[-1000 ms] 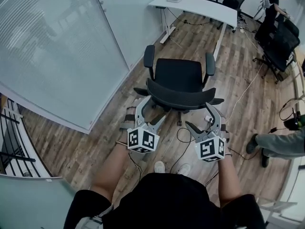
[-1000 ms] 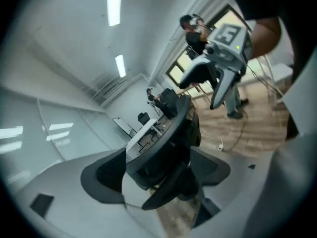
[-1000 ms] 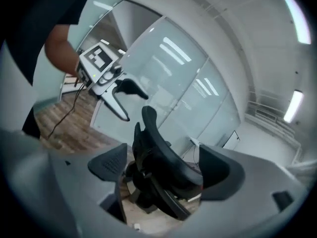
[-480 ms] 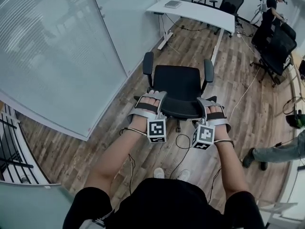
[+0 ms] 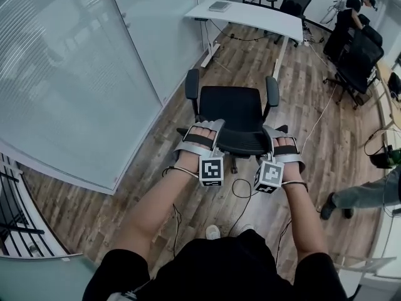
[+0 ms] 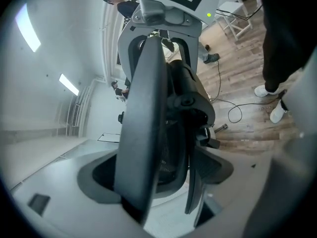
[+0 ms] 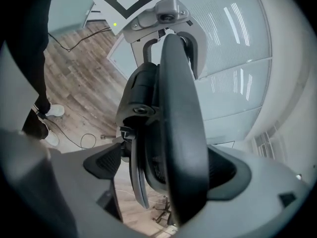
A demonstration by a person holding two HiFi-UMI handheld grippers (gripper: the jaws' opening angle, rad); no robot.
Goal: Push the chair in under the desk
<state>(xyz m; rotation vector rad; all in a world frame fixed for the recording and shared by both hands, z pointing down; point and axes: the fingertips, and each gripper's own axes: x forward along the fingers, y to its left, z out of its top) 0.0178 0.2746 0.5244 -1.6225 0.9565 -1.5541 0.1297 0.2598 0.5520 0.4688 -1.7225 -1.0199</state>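
A black mesh office chair stands on the wood floor, its seat facing the white desk further ahead. Both grippers sit over the top edge of its backrest. The left gripper straddles the left end and the right gripper the right end. In the left gripper view the backrest runs between the jaws of the left gripper. The right gripper view shows the backrest inside the right gripper. Both pairs of jaws are opening, with a gap showing beside the backrest.
A frosted glass partition runs along the left. Cables lie on the floor behind the chair. Other black office chairs stand at the right, and a person's leg reaches in from the right edge. A flat grey object lies on the desk.
Both grippers have moved forward from behind the chair onto the top of its backrest, and the hands have turned palms down. In the last half second little moved.
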